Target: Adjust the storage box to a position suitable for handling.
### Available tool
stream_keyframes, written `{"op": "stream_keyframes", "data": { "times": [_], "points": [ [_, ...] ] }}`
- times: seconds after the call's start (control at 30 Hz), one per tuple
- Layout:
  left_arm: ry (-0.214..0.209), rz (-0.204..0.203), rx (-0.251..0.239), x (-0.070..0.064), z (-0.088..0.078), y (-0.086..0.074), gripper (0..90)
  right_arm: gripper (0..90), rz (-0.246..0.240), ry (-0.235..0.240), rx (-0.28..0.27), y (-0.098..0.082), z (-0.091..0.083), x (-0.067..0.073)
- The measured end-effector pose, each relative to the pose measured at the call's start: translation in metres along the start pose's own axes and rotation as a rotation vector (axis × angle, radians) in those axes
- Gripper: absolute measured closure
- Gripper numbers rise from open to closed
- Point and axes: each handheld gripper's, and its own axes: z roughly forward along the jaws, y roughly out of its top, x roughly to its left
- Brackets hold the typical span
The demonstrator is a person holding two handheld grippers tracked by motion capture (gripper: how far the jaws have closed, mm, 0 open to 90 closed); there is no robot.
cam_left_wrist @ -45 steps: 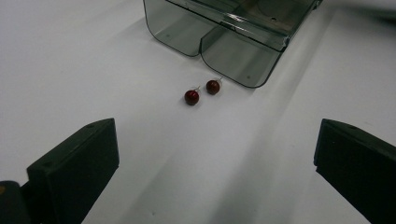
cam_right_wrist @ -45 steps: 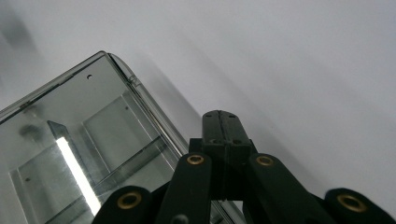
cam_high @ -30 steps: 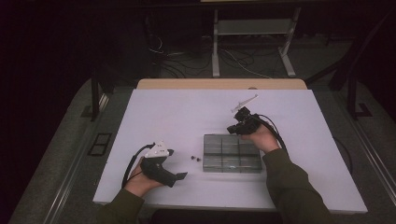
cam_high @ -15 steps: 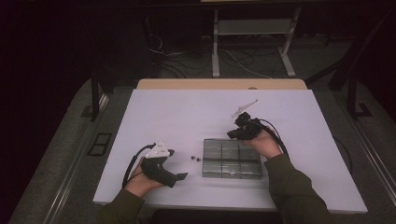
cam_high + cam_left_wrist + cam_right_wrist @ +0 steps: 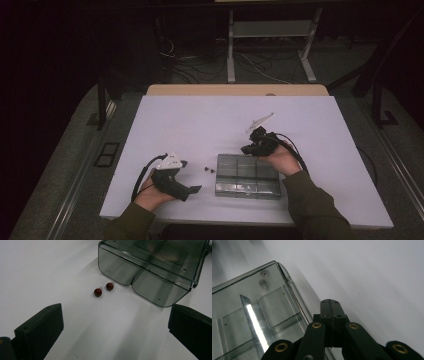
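Observation:
Two small dark red stud earrings (image 5: pixel 98 292) (image 5: pixel 209 170) lie on the white table, just left of a clear plastic compartment box (image 5: pixel 247 175) (image 5: pixel 150 265). My left gripper (image 5: pixel 190 176) (image 5: pixel 112 330) rests low on the table, pointing at the earrings. Its jaws are open and wide apart, with nothing between them. My right gripper (image 5: pixel 248 148) (image 5: pixel 331 312) hovers at the far edge of the box (image 5: pixel 262 315), at a rounded corner. Its jaws are shut together on nothing.
The white table (image 5: pixel 200 120) has bare room to the left and at the back. A wooden strip (image 5: pixel 235 90) runs along its far edge. Beyond it are a metal stand (image 5: pixel 270 45) and cables on the dark floor.
My right gripper has drifted a little nearer to me, onto the far edge of the box. The left gripper and the earrings have stayed where they were.

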Motion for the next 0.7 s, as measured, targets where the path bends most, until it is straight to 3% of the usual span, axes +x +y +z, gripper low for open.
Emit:
{"op": "stream_keyframes", "data": {
  "times": [0.5, 0.7],
  "points": [
    [-0.005, 0.003, -0.004, 0.0, 0.002, 0.001, 0.0, 89.2, -0.032, 0.026, -0.001, 0.0, 0.001, 0.012],
    [-0.008, 0.015, -0.001, 0.0, 0.0, 0.001, 0.0, 86.0, 0.002, 0.012, -0.088, -0.004, -0.014, 0.004]
  ]
}}
